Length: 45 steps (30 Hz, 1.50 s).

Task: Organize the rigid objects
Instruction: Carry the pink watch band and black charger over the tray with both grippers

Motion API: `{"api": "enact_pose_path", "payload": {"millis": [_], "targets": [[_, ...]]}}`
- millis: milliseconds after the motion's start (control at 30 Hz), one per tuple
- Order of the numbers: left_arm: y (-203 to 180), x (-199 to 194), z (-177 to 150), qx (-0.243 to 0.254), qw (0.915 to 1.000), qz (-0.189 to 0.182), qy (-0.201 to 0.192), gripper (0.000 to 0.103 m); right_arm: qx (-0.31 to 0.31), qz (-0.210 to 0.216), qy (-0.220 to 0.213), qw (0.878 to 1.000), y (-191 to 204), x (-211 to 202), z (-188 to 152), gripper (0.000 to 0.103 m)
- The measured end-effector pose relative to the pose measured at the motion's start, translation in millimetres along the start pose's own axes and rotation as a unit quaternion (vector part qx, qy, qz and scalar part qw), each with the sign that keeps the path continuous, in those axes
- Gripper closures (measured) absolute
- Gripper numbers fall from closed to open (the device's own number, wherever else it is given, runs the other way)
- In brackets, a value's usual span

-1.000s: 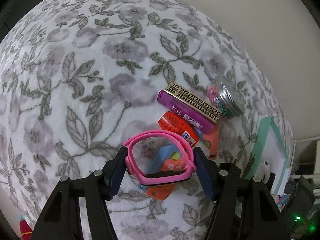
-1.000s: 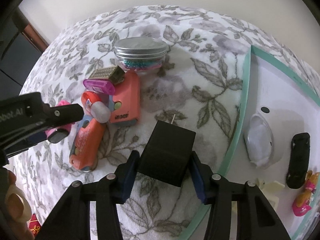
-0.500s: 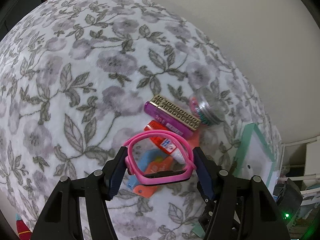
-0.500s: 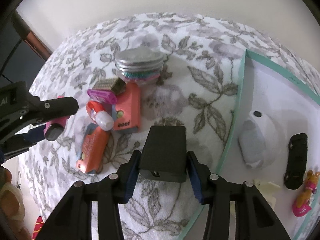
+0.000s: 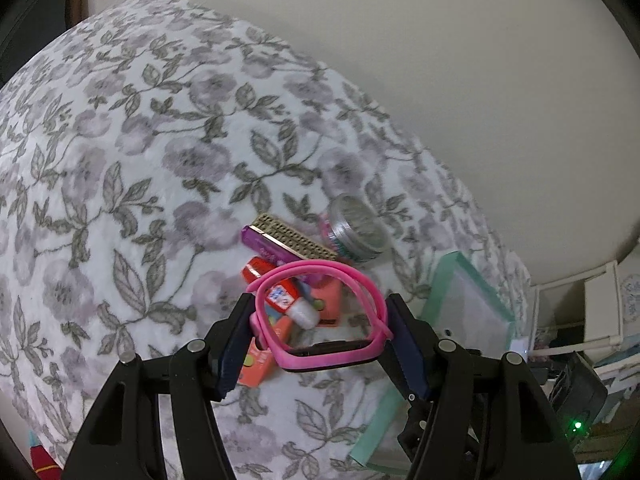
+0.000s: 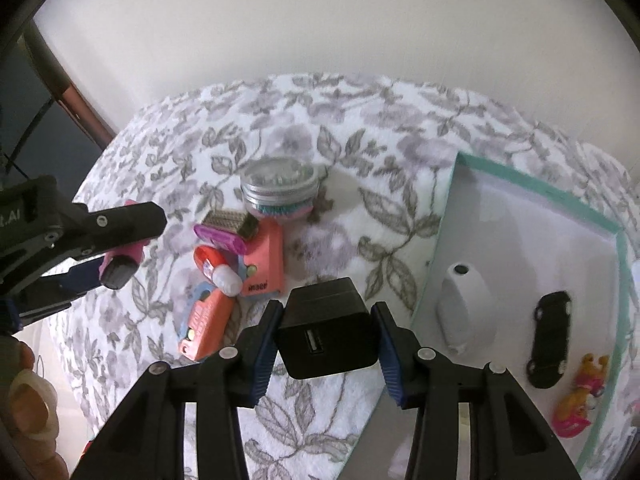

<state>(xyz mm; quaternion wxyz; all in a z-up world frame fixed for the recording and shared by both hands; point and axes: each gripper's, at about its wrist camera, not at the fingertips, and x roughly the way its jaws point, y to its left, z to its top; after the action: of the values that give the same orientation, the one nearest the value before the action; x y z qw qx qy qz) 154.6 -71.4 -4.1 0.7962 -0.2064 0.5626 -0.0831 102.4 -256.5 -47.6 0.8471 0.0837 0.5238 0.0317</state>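
Left gripper (image 5: 320,330) clamps the pink watch (image 5: 324,316) above the clutter; the lidded tin (image 6: 280,192) holds beads. Right gripper (image 6: 326,330) pinches the black charger (image 6: 326,328). Far right, the teal-rimmed tray (image 6: 540,182) carries a white device (image 6: 464,312), black toy car (image 6: 550,338) and pink figure (image 6: 580,398).

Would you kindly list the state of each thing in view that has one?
pink watch: gripped, lifted off the blanket.
black USB charger: gripped, lifted, port facing the camera.
left gripper: jaws shut on the watch.
right gripper: jaws shut on the charger.
bead jar: lid on, upright.
glue tube: capped, lying down.
black toy car: lying in the tray.
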Motion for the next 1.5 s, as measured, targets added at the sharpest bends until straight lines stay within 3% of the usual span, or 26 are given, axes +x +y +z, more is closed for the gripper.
{"api": "enact_pose_path", "payload": {"millis": [267, 433, 567, 800, 1033, 1300, 1500], "targets": [[-28.6, -24.4, -2.5, 0.023, 0.9983, -0.051, -0.017, 0.036, 0.014, 0.001, -0.064, 0.998, -15.8, -48.1, 10.9, 0.055], [-64.4, -31.6, -14.6, 0.078, 0.9944, -0.061, -0.037, 0.036, 0.046, -0.018, -0.101, 0.994, -46.0, -77.3, 11.2, 0.055], [-92.7, -16.7, -33.0, 0.117, 0.9907, -0.067, -0.021, 0.036, 0.081, -0.039, -0.1, 0.991, -76.3, -79.1, 6.1, 0.055], [-135.1, 30.5, -74.8, 0.183, 0.9815, -0.049, 0.026, 0.036, 0.145, -0.081, -0.082, 0.983, -137.0, -74.1, -11.5, 0.055], [-144.6, 71.5, -97.2, 0.203, 0.9769, -0.016, 0.065, 0.036, 0.198, -0.114, -0.078, 0.97, -184.8, -79.5, -30.5, 0.055], [-139.6, 95.8, -105.6, 0.203, 0.9752, 0.0, 0.087, 0.036, 0.217, -0.117, -0.09, 0.965, -202.0, -77.7, -38.8, 0.055], [-137.5, 107.7, -104.8, 0.206, 0.975, 0.003, 0.083, 0.036, 0.224, -0.107, -0.09, 0.964, -203.1, -62.1, -41.1, 0.055]]}}
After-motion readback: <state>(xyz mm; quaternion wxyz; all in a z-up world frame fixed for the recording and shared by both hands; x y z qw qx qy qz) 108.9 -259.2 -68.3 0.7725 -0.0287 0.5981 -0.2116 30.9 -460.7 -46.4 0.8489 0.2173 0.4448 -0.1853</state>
